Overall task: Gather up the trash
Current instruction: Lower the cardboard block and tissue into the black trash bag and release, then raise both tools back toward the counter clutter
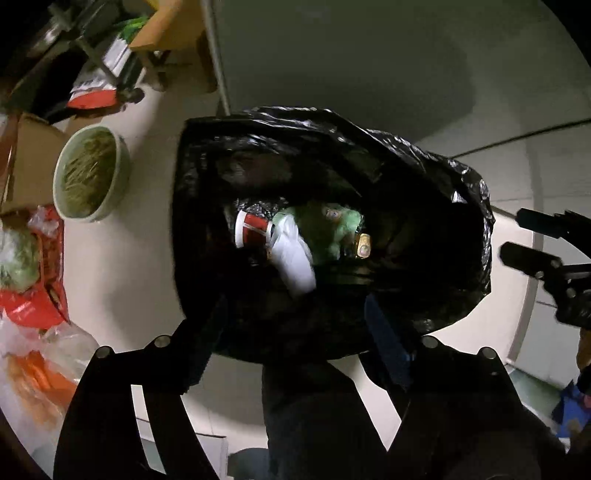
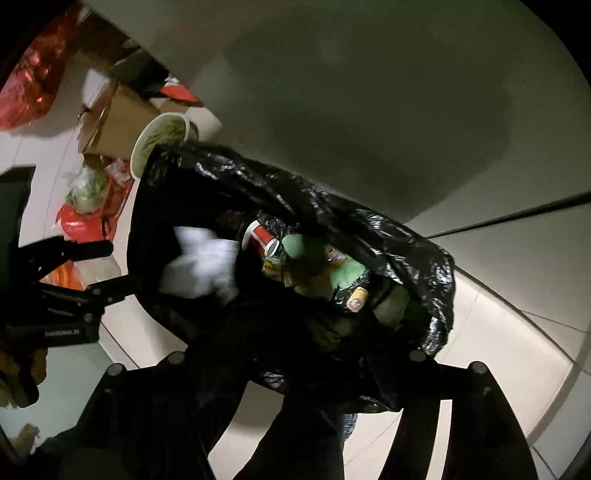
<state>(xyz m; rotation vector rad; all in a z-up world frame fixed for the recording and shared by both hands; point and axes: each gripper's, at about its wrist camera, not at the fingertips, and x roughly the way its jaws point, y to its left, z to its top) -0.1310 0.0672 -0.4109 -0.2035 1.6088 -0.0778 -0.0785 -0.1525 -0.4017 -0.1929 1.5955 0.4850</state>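
Note:
A black trash bag (image 1: pixel 406 155) (image 2: pixel 388 229) stands open on the floor below both grippers. Inside lie a red and white cup (image 1: pixel 255 230) (image 2: pixel 260 236), green wrapping (image 1: pixel 325 225) (image 2: pixel 343 275) and a small yellow item (image 1: pixel 364 245) (image 2: pixel 356 297). A crumpled white tissue (image 1: pixel 295 258) (image 2: pixel 201 260), blurred, is loose in the bag's mouth, touching neither gripper. My left gripper (image 1: pixel 291 325) is open over the bag's near rim; it also shows in the right wrist view (image 2: pixel 110 266). My right gripper (image 2: pixel 295 358) is open over the bag; it shows in the left wrist view (image 1: pixel 517 236).
A pale green bowl (image 1: pixel 90 173) (image 2: pixel 162 142) of noodle-like scraps stands on the floor left of the bag. Beside it are a cardboard box (image 1: pixel 29 158) (image 2: pixel 118 122), red plastic bags (image 1: pixel 33 295) (image 2: pixel 85 221) and clear wrapping (image 1: pixel 40 369). A wooden table leg (image 1: pixel 173 33) stands farther back.

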